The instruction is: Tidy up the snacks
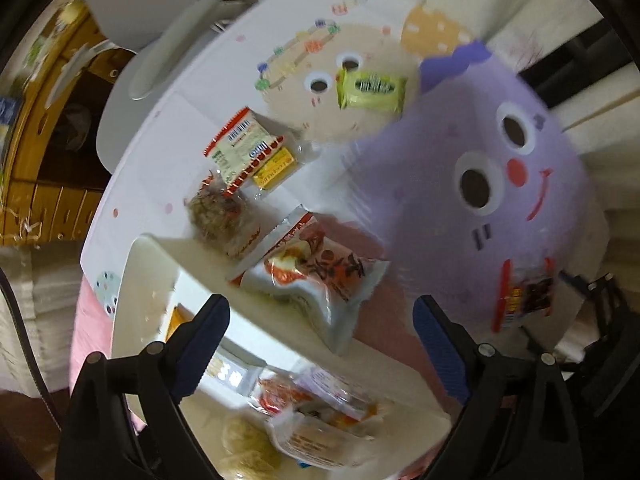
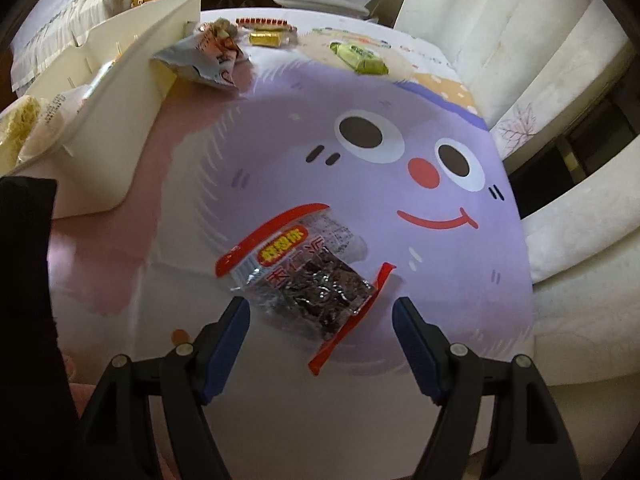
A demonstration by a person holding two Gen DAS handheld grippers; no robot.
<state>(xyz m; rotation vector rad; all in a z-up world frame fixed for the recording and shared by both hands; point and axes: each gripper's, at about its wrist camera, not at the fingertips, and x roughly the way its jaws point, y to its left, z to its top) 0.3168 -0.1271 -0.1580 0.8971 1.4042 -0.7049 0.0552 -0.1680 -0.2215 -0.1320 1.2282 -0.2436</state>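
Right claw [image 2: 320,312] open above a clear packet with red ends [image 2: 304,280], dark snack inside, lying flat on the tabletop [image 2: 360,400] over a purple cartoon face. White tray [image 2: 120,92] upper left. Green packet [image 2: 360,56] and more wrapped snacks [image 2: 216,56] at far edge.

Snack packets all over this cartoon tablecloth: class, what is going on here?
A person is sorting snacks with two hand-held grippers. The right hand-held gripper is open over a clear red-edged packet of dark snacks lying on the purple cartoon face. The left hand-held gripper is open above a pale blue and orange packet beside the white plastic organiser box, which already holds packets.
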